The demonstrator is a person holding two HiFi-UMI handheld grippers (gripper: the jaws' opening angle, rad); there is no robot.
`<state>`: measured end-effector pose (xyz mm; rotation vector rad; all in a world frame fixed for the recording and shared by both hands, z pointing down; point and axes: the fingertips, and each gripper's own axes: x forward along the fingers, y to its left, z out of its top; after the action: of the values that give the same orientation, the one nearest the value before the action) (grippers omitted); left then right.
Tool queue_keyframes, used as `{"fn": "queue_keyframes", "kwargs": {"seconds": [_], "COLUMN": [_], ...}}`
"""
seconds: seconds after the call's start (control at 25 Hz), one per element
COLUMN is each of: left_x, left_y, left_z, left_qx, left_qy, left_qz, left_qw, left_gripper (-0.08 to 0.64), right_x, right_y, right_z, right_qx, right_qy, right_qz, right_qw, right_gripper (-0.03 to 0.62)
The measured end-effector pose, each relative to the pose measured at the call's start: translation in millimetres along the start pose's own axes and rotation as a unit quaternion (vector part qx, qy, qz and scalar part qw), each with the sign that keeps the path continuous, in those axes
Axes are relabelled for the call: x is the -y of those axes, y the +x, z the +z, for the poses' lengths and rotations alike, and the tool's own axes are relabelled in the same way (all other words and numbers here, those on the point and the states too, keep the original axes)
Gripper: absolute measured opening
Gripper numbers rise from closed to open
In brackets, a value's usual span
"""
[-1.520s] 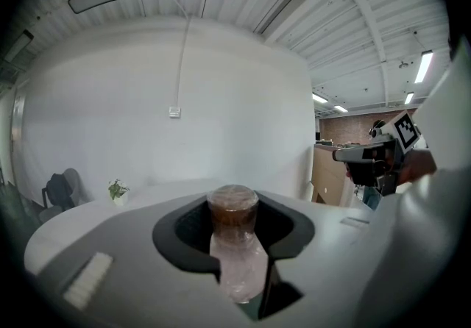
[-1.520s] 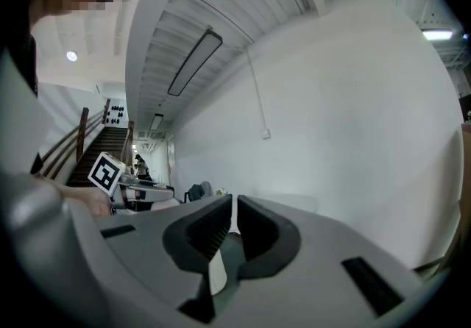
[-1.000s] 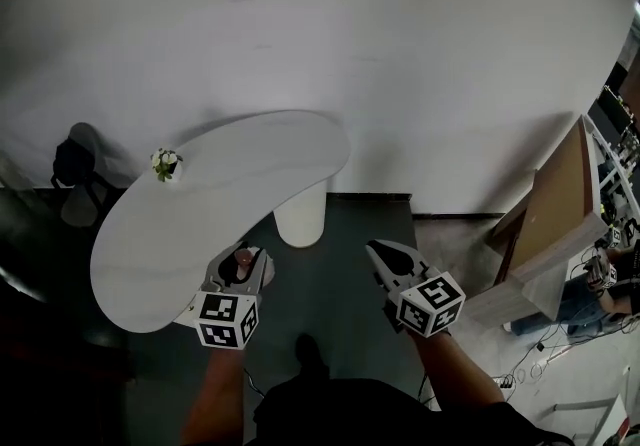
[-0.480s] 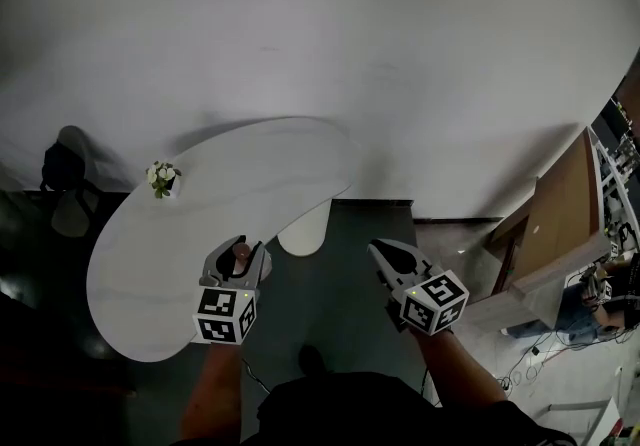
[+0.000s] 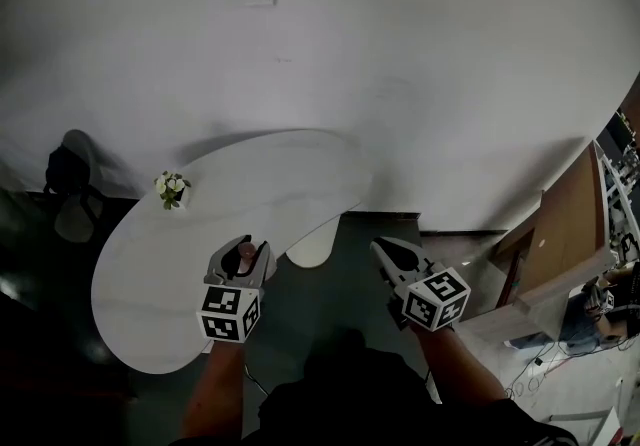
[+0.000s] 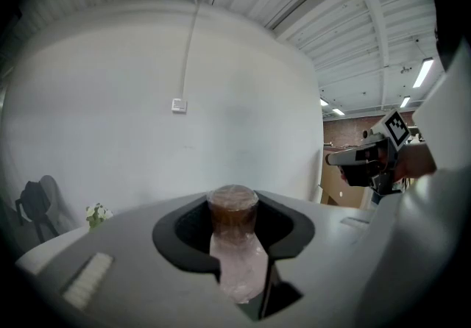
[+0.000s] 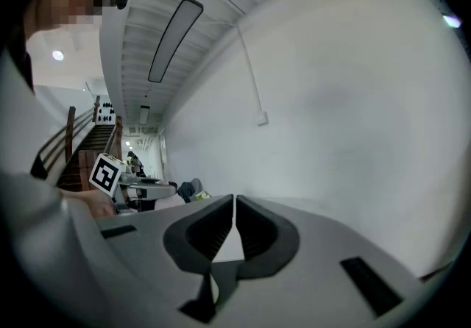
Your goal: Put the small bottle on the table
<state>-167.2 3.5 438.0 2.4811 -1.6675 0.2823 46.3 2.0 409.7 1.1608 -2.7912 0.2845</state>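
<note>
My left gripper point(image 5: 247, 255) is shut on the small bottle point(image 6: 234, 242), a clear pinkish bottle with a brown cap that stands upright between the jaws; in the head view the small bottle point(image 5: 246, 252) hangs over the near edge of the white curved table point(image 5: 200, 224). My right gripper point(image 5: 388, 252) is shut with nothing in it, held over the dark floor to the right of the table; in the right gripper view its jaws point(image 7: 234, 223) meet tip to tip.
A small pot of white flowers point(image 5: 171, 187) stands on the table's far left. The table's white pedestal point(image 5: 312, 249) is under its right part. A dark chair point(image 5: 68, 179) sits at the far left, a brown desk point(image 5: 565, 234) with cables at the right.
The view has shifted so the table sits closer beneath my left gripper, which has come forward with the bottle over the table's near edge. The right gripper stays shut.
</note>
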Motion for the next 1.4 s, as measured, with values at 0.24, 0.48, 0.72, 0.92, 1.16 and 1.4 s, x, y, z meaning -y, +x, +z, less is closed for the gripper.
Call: {"fn": "queue_keyframes", "kwargs": {"seconds": [0.24,0.48,0.72,0.92,1.16,1.4], "left_x": [-18,-36,-49,-57,-68,-71], "left_y": [14,47,97,138,185,219], "left_z": [-1,1,5,15,34,51], "left_qx": [-0.007,-0.014,-0.025,-0.034,-0.039,-0.025], "left_qy": [-0.004,-0.005,-0.01,-0.016,-0.01,-0.026], "left_qz": [0.009,0.021,0.029,0.045,0.07,0.077], "left_qw": [0.9999,0.9997,0.9992,0.9983,0.9967,0.9963], "left_gripper": [0.138,0.138,0.138,0.138,0.138,0.138], "right_x": [4,32,77,121,173,197], "right_y": [34,69,110,140,169,189], "right_z": [5,8,11,21,32,34], "right_qx": [0.002,0.002,-0.005,-0.008,-0.009,-0.02], "right_qy": [0.004,0.013,0.024,0.028,0.03,0.029], "right_qz": [0.027,0.04,0.058,0.073,0.094,0.114], "right_qw": [1.0,0.999,0.998,0.997,0.995,0.993], "right_gripper": [0.012,0.012,0.012,0.012,0.012,0.012]}}
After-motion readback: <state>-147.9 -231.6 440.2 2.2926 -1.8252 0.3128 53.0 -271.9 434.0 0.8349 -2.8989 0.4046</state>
